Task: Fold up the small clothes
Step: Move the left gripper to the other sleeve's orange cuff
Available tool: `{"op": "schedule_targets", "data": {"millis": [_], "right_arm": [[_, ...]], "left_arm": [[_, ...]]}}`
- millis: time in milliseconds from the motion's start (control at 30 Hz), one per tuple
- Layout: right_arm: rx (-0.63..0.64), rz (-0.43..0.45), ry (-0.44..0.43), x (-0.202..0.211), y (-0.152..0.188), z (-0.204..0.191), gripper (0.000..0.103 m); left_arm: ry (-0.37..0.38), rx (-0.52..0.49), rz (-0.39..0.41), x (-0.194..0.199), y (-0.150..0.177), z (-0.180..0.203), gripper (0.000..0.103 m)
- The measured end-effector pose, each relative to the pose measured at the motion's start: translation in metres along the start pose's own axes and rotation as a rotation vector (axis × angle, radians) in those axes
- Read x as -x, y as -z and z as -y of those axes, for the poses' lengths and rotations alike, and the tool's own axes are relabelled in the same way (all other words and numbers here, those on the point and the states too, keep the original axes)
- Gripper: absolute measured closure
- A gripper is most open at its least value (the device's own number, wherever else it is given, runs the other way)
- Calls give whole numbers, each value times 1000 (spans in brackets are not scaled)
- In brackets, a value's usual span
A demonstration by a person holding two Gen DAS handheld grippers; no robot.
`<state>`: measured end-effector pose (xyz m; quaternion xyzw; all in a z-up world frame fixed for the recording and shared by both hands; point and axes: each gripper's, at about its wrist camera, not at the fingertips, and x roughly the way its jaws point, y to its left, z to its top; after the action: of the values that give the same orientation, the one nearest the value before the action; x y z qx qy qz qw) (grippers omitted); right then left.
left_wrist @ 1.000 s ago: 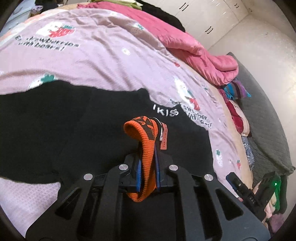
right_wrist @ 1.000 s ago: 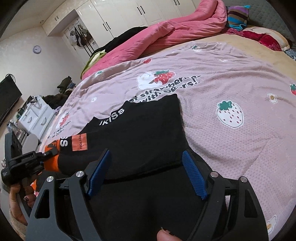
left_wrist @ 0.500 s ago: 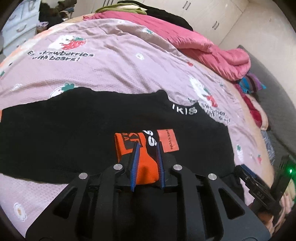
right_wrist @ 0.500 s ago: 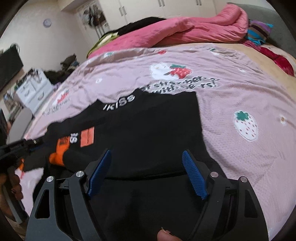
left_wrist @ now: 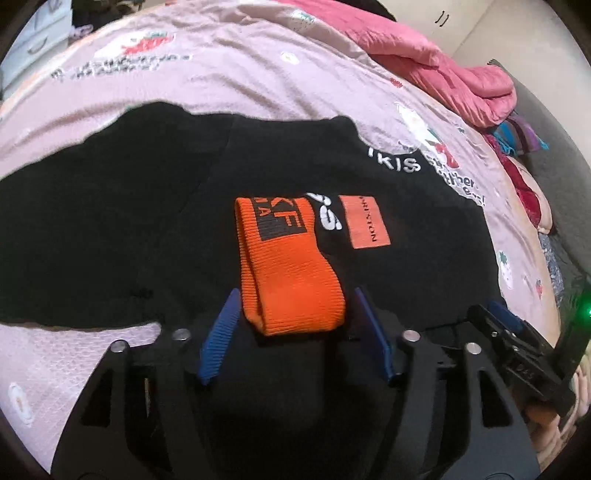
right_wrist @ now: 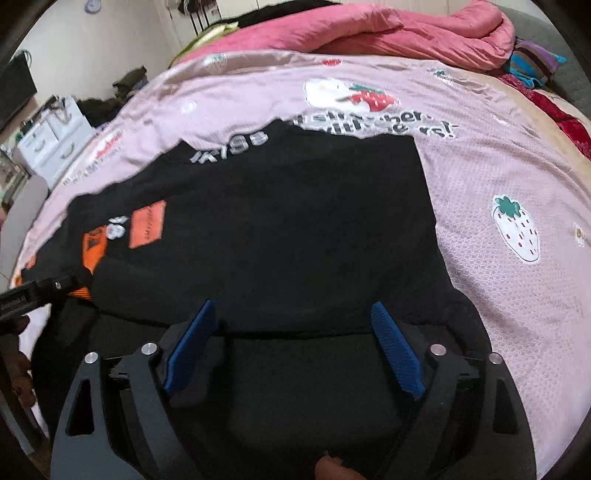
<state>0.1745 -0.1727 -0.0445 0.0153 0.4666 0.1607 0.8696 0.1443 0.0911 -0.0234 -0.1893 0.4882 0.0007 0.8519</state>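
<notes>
- On the bed (left_wrist: pixel 221 77), over a pink strawberry-print cover, a black garment (left_wrist: pixel 110 221) lies spread flat, with white lettering at its far edge and an orange patch (left_wrist: pixel 365 227) on it.
- Across the garment's body lies its folded-in sleeve, ending in an orange ribbed cuff (left_wrist: pixel 291 273).
- Around the near end of that cuff, the left gripper (left_wrist: pixel 295 332) has just been opening: its blue fingers (left_wrist: pixel 218 336) stand apart on either side of the cuff, with a small gap on each side, so nothing is clamped.
- Nearer the garment's right side, the right gripper (right_wrist: pixel 291 347) hovers over a folded black edge; its jaws have also just widened, and its fingers (right_wrist: pixel 397 350) stand far apart with only flat black cloth below them, nothing gripped.
- Behind the garment, a pink quilt (right_wrist: pixel 369 29) lies bunched along the bed's far side.
</notes>
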Motion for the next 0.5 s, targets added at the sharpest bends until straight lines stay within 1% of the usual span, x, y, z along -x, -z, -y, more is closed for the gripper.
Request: {"op": "schedule_targets", "data": {"millis": [67, 100, 167, 300, 367, 400, 467, 500], "right_arm": [[-13, 13, -1, 7, 0, 0, 8], [-22, 19, -6, 11, 1, 1, 8], [-29, 28, -19, 16, 0, 1, 6], [-19, 40, -29, 25, 0, -3, 4], [-2, 54, -22, 30, 0, -7, 4], [4, 60, -22, 31, -1, -10, 4], [13, 74, -24, 36, -1, -13, 4], [17, 85, -30, 39, -2, -16, 4]], "left_arm": [[5, 4, 11, 7, 0, 2, 47], [5, 7, 22, 12, 0, 1, 46], [7, 6, 43, 18, 1, 2, 34], [-4, -9, 71, 31, 2, 4, 22], [-6, -17, 88, 38, 3, 5, 12], [-7, -20, 100, 42, 4, 5, 9], [-9, -28, 118, 49, 5, 5, 9], [-26, -39, 128, 53, 6, 4, 9]]}}
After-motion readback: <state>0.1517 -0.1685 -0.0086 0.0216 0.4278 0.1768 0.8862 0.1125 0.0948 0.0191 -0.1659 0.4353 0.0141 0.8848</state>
